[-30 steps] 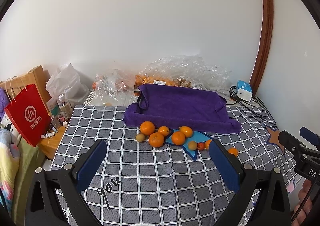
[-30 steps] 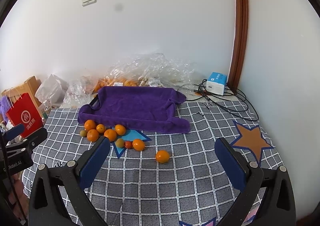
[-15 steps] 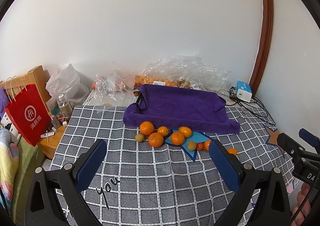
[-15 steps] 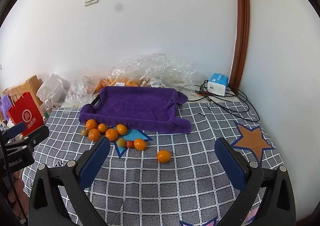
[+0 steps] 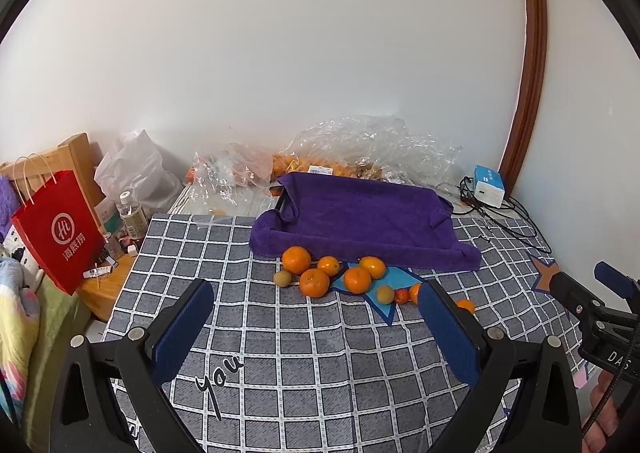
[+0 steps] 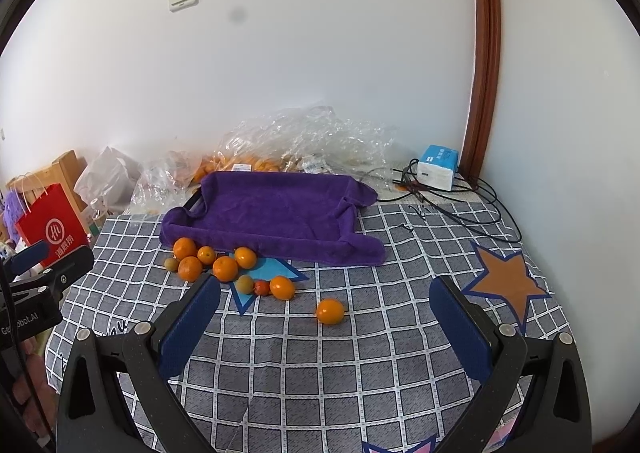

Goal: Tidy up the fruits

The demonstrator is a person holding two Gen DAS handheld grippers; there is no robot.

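Note:
Several oranges [image 5: 315,281] and small greenish fruits [image 5: 282,278] lie in a loose cluster on the checked cloth, just in front of a tray draped in a purple towel [image 5: 360,219]. One orange [image 6: 330,311] lies apart to the right of the cluster [image 6: 224,267]. My left gripper [image 5: 316,305] is open, hovering short of the fruit with nothing between its fingers. My right gripper [image 6: 326,303] is open too, with the lone orange lying ahead between its fingers, untouched. The purple tray [image 6: 276,209] holds no fruit that I can see.
Crumpled clear plastic bags [image 5: 372,149] with more oranges lie against the wall behind the tray. A blue-white box [image 6: 437,167] and black cables [image 6: 472,209] sit at the back right. A red paper bag [image 5: 60,229] and bottles stand off the left edge.
Both grippers have drifted slightly; the view shifted a little toward the fruit. Nothing was gripped or moved.

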